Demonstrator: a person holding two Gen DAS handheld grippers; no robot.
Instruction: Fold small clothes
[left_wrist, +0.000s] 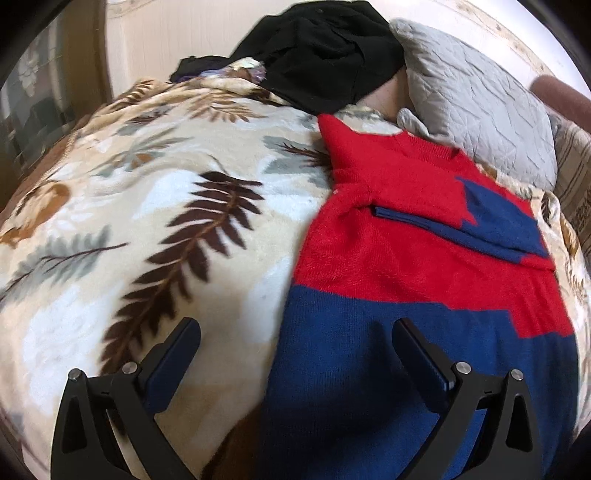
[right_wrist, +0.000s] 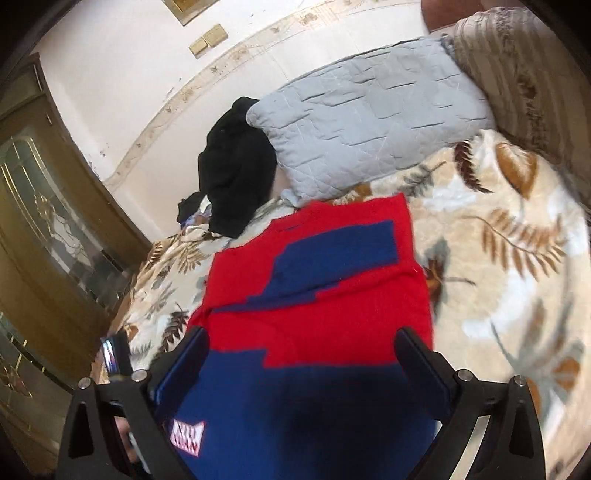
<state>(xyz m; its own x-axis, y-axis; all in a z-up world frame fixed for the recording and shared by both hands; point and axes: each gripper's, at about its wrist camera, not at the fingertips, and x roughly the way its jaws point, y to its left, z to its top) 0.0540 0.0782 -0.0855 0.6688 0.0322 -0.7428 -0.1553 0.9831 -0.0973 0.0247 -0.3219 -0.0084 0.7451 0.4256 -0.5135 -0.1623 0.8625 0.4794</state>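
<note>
A small red and blue knit sweater (left_wrist: 417, 266) lies flat on a leaf-print blanket (left_wrist: 147, 229), sleeves folded in over its front. My left gripper (left_wrist: 297, 332) is open above the sweater's blue hem at its left edge, holding nothing. In the right wrist view the same sweater (right_wrist: 317, 302) lies lengthwise, with a white and red label (right_wrist: 186, 435) near the hem. My right gripper (right_wrist: 301, 343) is open over the blue lower part, holding nothing.
A pile of black clothes (left_wrist: 325, 55) and a grey quilted pillow (left_wrist: 476, 103) lie at the head of the bed; both also show in the right wrist view (right_wrist: 236, 177), (right_wrist: 365, 122). A wooden glass-door cabinet (right_wrist: 40, 229) stands at the left.
</note>
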